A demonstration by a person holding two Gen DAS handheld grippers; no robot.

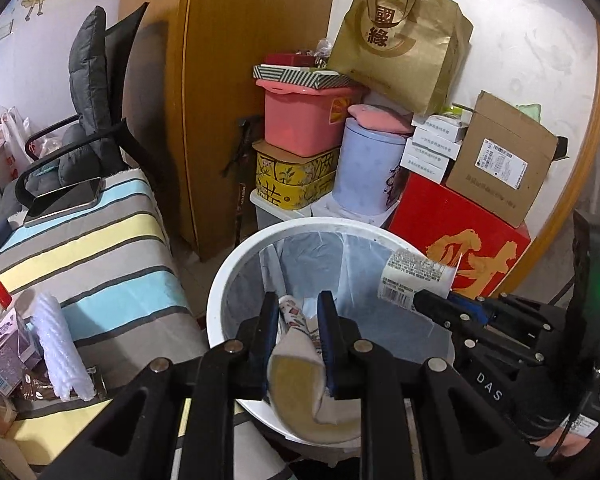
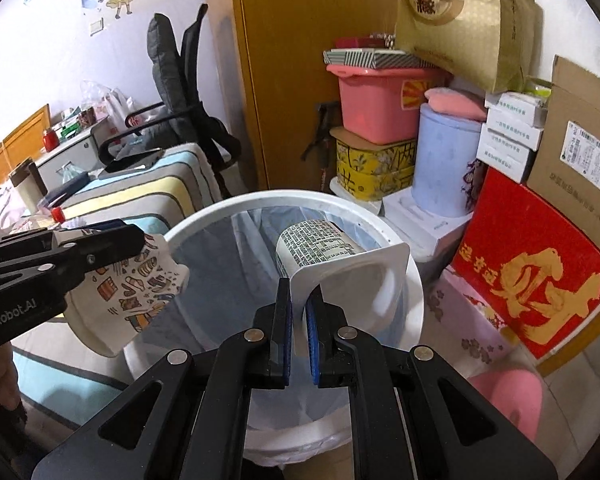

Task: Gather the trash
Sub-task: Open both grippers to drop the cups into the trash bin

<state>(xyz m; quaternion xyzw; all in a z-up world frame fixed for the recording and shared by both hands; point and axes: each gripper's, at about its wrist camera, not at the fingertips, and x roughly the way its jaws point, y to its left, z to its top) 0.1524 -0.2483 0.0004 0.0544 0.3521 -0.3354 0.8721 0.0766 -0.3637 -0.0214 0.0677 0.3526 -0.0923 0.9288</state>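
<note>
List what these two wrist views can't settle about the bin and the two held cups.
- Trash bin floor: both views, hidden by the liner, the grippers and the cups.
- Patterned cup print: left view, pinched between left gripper fingers.
- White labelled cup text: too small, both views; right gripper pinches its rim.

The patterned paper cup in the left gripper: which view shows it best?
The right wrist view: the patterned paper cup shows its whole printed side. In the left wrist view only its crushed rim appears between the left gripper fingers.
</note>
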